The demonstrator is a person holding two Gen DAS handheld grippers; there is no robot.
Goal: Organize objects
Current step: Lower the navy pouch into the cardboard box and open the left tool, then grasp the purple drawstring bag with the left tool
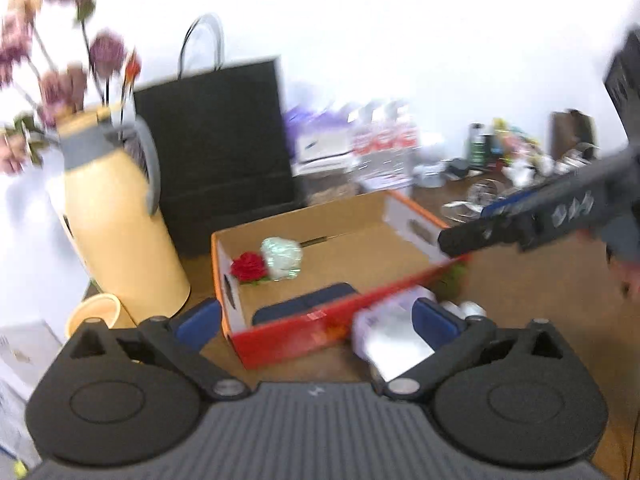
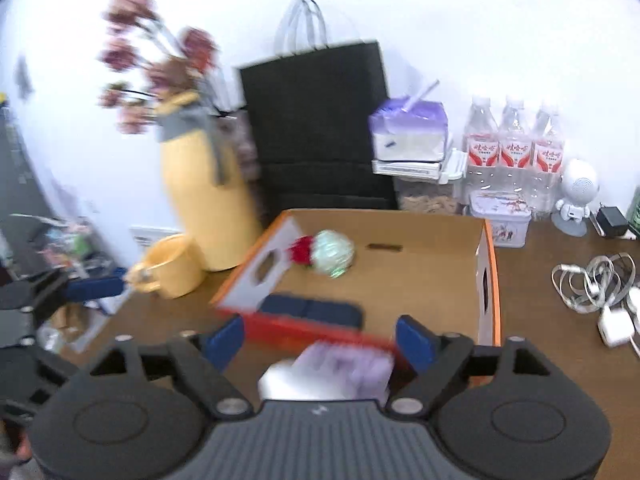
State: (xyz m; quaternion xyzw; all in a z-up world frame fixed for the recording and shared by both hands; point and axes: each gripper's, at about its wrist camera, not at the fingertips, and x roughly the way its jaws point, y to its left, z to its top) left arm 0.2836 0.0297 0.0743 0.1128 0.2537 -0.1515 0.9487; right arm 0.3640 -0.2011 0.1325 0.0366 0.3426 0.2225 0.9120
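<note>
1. Cardboard, brown inside with an orange-and-red outside, makes up the open box (image 2: 420,276) straight ahead of the right gripper (image 2: 320,344); it looks like the collecting place for the tidy-up, since things already lie in it.
2. Inside it I count 1 red rose (image 2: 302,250) with a pale wrapped head (image 2: 334,254) at the far left corner, and 1 dark blue flat case (image 2: 316,312) against the near wall, just beyond the blue fingertips.
3. The right gripper's jaws are spread wide and grip nothing. 1 purple-and-white packet (image 2: 332,376) lies on the table between and below them, outside the box, touching its red wall; blur hides its label. My judgement: it is the next thing to lift in.
4. The left gripper (image 1: 316,316) is also released and wide. Its left finger is on the table outside the box, and the same packet (image 1: 384,332) sits against its right finger without being squeezed.
5. Left of both grippers stand 1 yellow jug (image 2: 208,200) used as a vase for dried purple flowers (image 2: 152,60), and 1 yellow cup (image 2: 172,266).
6. Behind the box stands 1 black paper bag (image 2: 320,120).
7. Right of it are 1 tissue pack (image 2: 408,128), 3 water bottles (image 2: 514,148), 1 tin (image 2: 500,216), and 1 white robot figure (image 2: 576,196). Nearer, to the right of the gripper, lie tangled white cables (image 2: 596,280).
</note>
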